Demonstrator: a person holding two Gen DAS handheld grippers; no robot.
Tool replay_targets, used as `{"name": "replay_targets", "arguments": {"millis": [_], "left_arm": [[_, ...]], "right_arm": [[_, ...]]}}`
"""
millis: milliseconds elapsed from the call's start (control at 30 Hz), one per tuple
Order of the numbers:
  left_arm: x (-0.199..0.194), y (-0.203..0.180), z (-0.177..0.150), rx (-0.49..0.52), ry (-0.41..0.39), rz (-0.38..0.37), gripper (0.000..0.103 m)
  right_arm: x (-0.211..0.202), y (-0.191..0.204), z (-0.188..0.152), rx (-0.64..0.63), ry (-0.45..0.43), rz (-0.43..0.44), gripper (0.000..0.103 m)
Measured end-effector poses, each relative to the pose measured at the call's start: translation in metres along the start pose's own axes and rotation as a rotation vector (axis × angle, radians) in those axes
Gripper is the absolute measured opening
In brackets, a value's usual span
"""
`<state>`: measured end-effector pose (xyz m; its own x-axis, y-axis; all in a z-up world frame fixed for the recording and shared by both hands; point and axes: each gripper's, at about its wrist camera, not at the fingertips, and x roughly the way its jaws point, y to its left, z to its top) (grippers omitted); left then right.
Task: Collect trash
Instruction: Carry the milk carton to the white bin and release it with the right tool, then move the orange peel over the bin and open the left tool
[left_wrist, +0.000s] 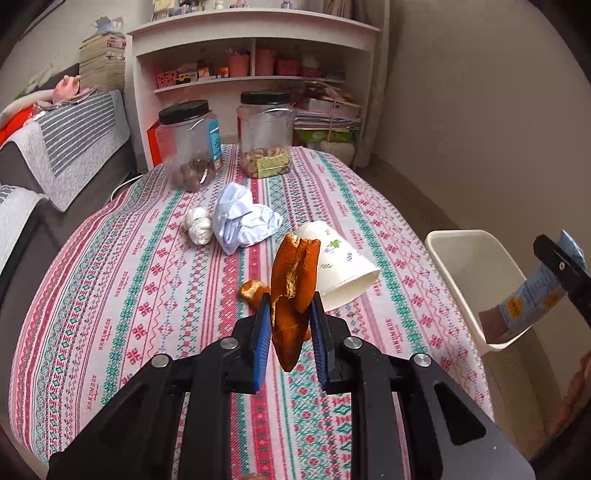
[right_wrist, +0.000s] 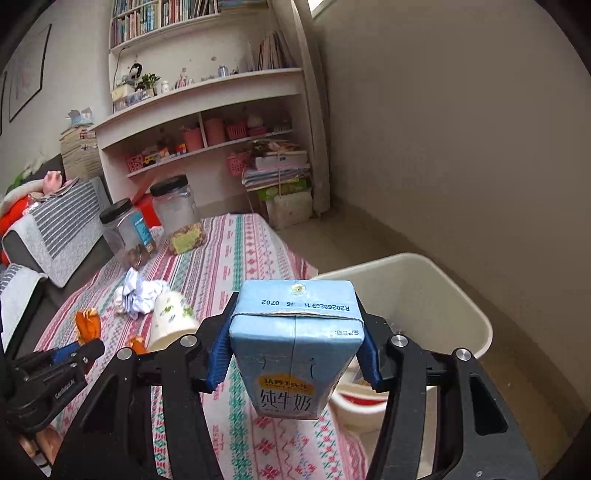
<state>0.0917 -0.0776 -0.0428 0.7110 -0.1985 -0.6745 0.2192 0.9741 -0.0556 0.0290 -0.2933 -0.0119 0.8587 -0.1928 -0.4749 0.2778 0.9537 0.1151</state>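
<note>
My left gripper (left_wrist: 289, 317) is shut on a long piece of orange peel (left_wrist: 293, 284) and holds it above the patterned tablecloth (left_wrist: 147, 280). A second bit of peel (left_wrist: 253, 291) lies on the cloth just behind it. A tipped paper cup (left_wrist: 340, 266), a crumpled blue-white paper (left_wrist: 243, 219) and a white tissue ball (left_wrist: 198, 225) lie further back. My right gripper (right_wrist: 295, 343) is shut on a blue milk carton (right_wrist: 293, 343), held over the near rim of the cream trash bin (right_wrist: 424, 291). The carton also shows in the left wrist view (left_wrist: 535, 295) beside the bin (left_wrist: 472, 273).
Two clear jars with black lids (left_wrist: 188, 144) (left_wrist: 266, 133) stand at the table's far end. A white shelf unit (left_wrist: 255, 55) is behind them. A sofa with a striped throw (left_wrist: 74, 140) is on the left. The bin stands on the floor at the table's right edge.
</note>
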Motion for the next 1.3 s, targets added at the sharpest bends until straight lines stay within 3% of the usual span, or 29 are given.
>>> {"name": "replay_targets", "arguments": {"millis": [200, 533, 567, 633, 700, 1100, 1300], "left_arm": [[0.003, -0.034, 0.016, 0.034, -0.017, -0.044, 0.021], [0.016, -0.110, 0.038, 0.120, -0.014, -0.139, 0.021], [0.018, -0.118, 0.040, 0.127, -0.011, -0.152, 0.020], [0.023, -0.134, 0.043, 0.140, 0.000, -0.177, 0.020], [0.029, -0.149, 0.046, 0.152, 0.015, -0.201, 0.021], [0.052, -0.227, 0.050, 0.229, 0.080, -0.302, 0.021], [0.061, -0.252, 0.048, 0.260, 0.109, -0.334, 0.022]], "right_arm": [[0.014, -0.032, 0.020, 0.002, -0.022, -0.072, 0.053], [0.050, -0.104, 0.026, 0.072, 0.031, -0.200, 0.054], [0.050, -0.109, 0.026, 0.079, 0.034, -0.209, 0.056], [0.047, -0.121, 0.024, 0.105, 0.023, -0.237, 0.076], [0.042, -0.130, 0.021, 0.123, 0.014, -0.268, 0.083], [0.017, -0.179, -0.014, 0.184, 0.050, -0.443, 0.091], [0.012, -0.196, -0.024, 0.222, 0.067, -0.483, 0.092]]}}
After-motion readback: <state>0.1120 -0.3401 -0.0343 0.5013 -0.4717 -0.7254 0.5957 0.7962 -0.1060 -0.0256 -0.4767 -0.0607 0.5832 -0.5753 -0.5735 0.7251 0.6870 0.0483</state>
